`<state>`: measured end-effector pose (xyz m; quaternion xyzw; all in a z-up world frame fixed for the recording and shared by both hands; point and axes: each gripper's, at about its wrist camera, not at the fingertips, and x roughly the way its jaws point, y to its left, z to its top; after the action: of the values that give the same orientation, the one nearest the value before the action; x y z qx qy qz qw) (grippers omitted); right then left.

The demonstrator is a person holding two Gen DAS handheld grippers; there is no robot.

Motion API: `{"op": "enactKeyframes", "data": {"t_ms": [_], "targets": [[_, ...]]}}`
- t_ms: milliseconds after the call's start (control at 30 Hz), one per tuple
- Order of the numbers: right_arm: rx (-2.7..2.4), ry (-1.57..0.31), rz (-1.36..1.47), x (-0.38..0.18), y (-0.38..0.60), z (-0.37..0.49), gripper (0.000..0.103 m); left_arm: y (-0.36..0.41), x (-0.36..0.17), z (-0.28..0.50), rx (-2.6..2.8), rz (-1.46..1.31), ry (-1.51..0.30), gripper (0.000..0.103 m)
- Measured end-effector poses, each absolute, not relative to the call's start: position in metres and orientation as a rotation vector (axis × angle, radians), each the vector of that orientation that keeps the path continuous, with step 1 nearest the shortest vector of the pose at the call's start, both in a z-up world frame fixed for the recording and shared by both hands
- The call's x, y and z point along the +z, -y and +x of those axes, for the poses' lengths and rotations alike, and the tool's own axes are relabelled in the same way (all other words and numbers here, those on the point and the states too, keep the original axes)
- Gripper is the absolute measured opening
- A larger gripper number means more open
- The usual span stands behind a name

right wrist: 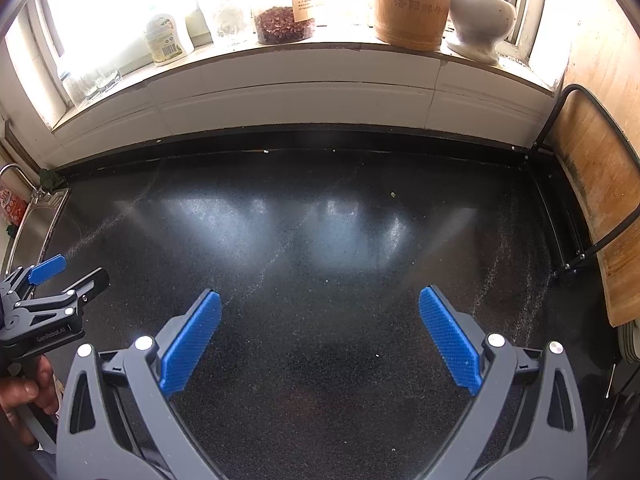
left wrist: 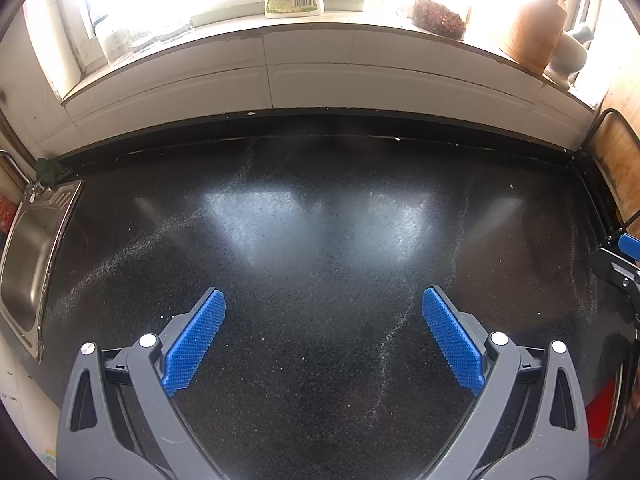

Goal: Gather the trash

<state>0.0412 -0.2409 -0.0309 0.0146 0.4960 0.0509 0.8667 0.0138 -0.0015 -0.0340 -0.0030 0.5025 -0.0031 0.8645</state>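
Both your grippers are empty: left gripper [left wrist: 324, 336] has its jaws spread wide over bare counter [left wrist: 320, 240], and right gripper [right wrist: 320, 336] is just as wide, nothing between the blue pads [right wrist: 192, 344]. As for progress, you've either finished the big stuff or haven't found it yet, can't tell which from here, b/c no wrapper, bag or bin shows in either view. What's left on the black speckled top is tiny: a pale crumb [right wrist: 393, 194] toward the back right in the right wrist view, a white speck [right wrist: 378, 355] just fwd of the right pad, a couple of bits along the back edge [right wrist: 265, 151], plus faint dusty streaks [left wrist: 386, 344] across the surface. In the left wrist view there's a small fleck [left wrist: 511, 186] near the back right too, prob the same crumb. These are too small to judge what they are; they look light, flat and hard to pinch w/ wide pads, so I'd guess a sweep works better than a grab. Sill items, i.e. the spice jar [right wrist: 284, 20], bamboo holder [right wrist: 412, 4], mortar [right wrist: 480, 24], read as kept things, not trash. Sink [left wrist: 24, 264] sits at far left, cutting board [right wrist: 600, 200] leans at right.
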Motion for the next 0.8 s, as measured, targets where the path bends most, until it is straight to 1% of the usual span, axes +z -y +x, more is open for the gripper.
{"op": "enactKeyframes", "data": {"t_ms": [800], "targets": [[0.106, -1.037, 0.033, -0.0304, 0.2408, 0.0392, 0.096, -0.0025, -0.0356, 0.0129, -0.006, -0.008, -1.062, 0.096]]}}
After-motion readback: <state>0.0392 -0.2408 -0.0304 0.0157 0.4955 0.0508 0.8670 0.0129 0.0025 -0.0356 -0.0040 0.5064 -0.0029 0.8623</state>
